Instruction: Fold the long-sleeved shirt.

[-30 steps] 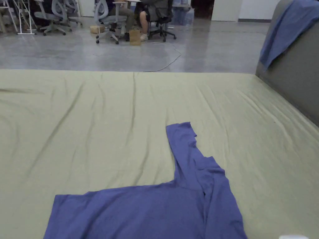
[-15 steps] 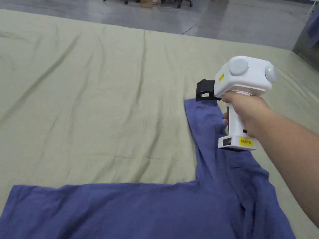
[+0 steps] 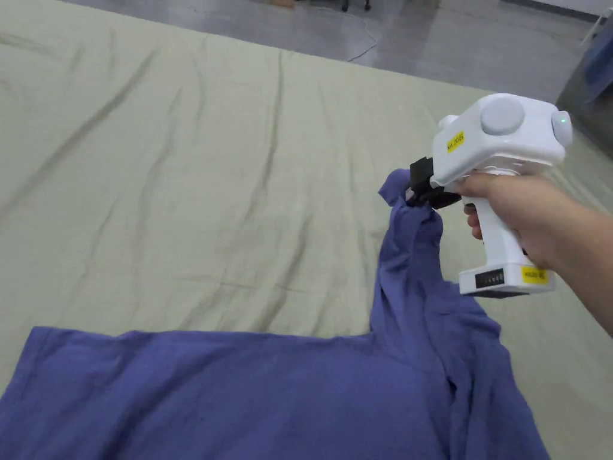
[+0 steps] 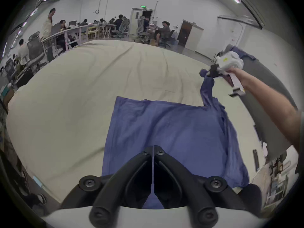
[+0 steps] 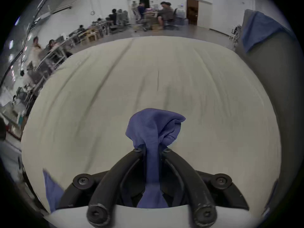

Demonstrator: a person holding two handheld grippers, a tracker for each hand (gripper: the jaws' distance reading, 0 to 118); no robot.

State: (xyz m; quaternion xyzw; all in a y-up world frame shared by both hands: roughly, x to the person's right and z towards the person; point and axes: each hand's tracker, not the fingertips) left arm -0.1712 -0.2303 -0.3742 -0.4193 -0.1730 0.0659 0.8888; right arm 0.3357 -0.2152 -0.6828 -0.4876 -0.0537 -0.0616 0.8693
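The shirt [image 3: 251, 395] body is spread flat on the bed [image 3: 179, 179], nearest the person. The left hand-held gripper [image 4: 153, 152] hovers over that near part, jaws together with nothing between them. Farther out, the right hand-held gripper [image 3: 420, 190] is clamped on 1 sleeve cuff [image 5: 154, 129], lifting it off the bed, probably so the sleeve can swing back across the body.

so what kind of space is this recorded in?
Looks like an open office or lab hall, not a home. People sit at long desks on office chairs, the floor is bare concrete, and the shirt lies on a sheet-covered work surface.
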